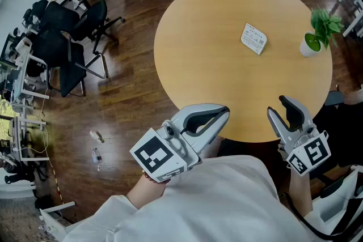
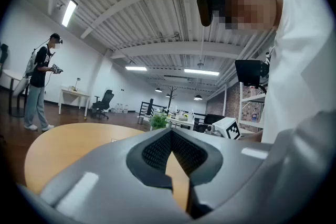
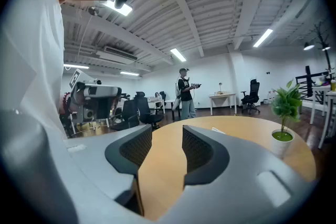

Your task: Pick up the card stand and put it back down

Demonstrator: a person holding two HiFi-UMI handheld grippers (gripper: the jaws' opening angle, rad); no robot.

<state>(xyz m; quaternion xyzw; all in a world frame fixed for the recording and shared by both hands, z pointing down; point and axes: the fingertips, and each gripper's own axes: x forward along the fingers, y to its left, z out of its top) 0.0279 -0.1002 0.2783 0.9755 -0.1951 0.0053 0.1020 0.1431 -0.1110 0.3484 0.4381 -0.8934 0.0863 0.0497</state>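
The left gripper (image 1: pixel 225 112) hovers at the near edge of the round table (image 1: pixel 198 37). Its jaws are closed tip to tip with nothing between them. The card stand (image 1: pixel 253 38) sits far ahead of both grippers, nearer the right one's side, and seems to lean back, though it shows too small to be sure. The right gripper (image 1: pixel 279 106) has its jaws apart and empty over the table edge. A potted plant (image 1: pixel 317 37) stands beyond it, to the right of the card stand.

Tabletop (image 1: pixel 210 59) open up to card stand (image 1: pixel 253 38) and plant (image 1: pixel 319 35).
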